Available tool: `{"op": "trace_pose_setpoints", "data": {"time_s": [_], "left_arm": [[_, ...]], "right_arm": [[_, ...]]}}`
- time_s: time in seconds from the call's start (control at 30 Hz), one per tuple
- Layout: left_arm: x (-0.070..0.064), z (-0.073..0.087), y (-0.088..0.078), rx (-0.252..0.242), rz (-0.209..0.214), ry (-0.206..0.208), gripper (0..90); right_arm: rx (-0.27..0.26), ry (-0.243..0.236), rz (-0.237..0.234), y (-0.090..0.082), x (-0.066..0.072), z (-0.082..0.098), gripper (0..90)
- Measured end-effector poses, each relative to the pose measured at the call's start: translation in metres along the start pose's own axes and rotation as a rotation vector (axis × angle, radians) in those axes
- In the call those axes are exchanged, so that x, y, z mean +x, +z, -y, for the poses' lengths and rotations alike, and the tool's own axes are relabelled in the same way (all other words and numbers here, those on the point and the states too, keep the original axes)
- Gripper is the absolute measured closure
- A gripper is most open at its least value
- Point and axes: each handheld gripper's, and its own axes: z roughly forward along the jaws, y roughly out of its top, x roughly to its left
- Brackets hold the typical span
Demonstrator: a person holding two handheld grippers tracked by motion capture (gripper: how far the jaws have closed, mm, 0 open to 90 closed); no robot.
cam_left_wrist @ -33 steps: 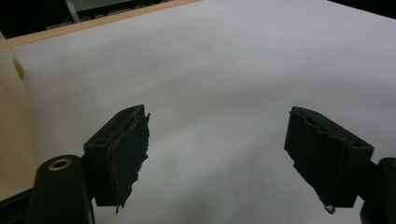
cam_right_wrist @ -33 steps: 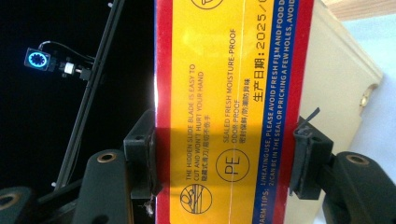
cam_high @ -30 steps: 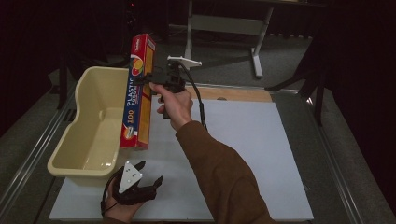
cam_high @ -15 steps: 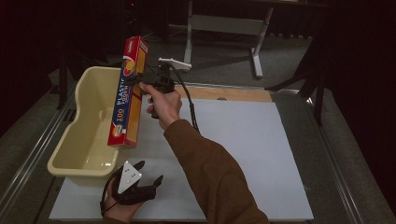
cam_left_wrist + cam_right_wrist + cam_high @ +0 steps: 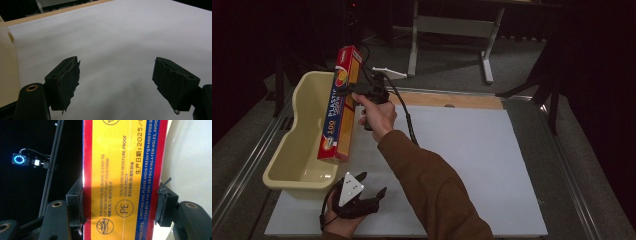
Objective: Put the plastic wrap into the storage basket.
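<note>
Clamping the plastic wrap box [image 5: 340, 105] in our right hand-held gripper [image 5: 346, 91], we hold it tilted over the cream tub [image 5: 307, 100]; our left hand-held gripper [image 5: 367, 192] rests wide, empty, on the desk [image 5: 472, 150].

Dim, dark surroundings; lit table, perhaps slightly soft focus.

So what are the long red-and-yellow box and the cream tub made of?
Long red-and-yellow box: probably printed cardboard, with sharp folded edges and a slightly glossy face. Cream tub: looks like moulded plastic, with smooth rounded walls and a soft sheen.
</note>
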Motion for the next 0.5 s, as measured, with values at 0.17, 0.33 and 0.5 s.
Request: {"op": "trace_pose_setpoints", "data": {"time_s": [0.17,0.33,0.5], "left_arm": [[0.001,0.001,0.0,-0.001,-0.005,-0.008,21.3],[0.003,0.001,-0.001,-0.005,0.0,-0.016,21.3],[0.004,0.001,-0.001,-0.012,-0.002,-0.019,21.2]], "right_arm": [[0.006,0.017,-0.021,0.012,-0.001,0.002,39.5],[0.022,0.014,-0.01,0.025,0.0,0.009,39.5],[0.037,0.005,0.005,0.033,-0.001,0.014,39.5]]}}
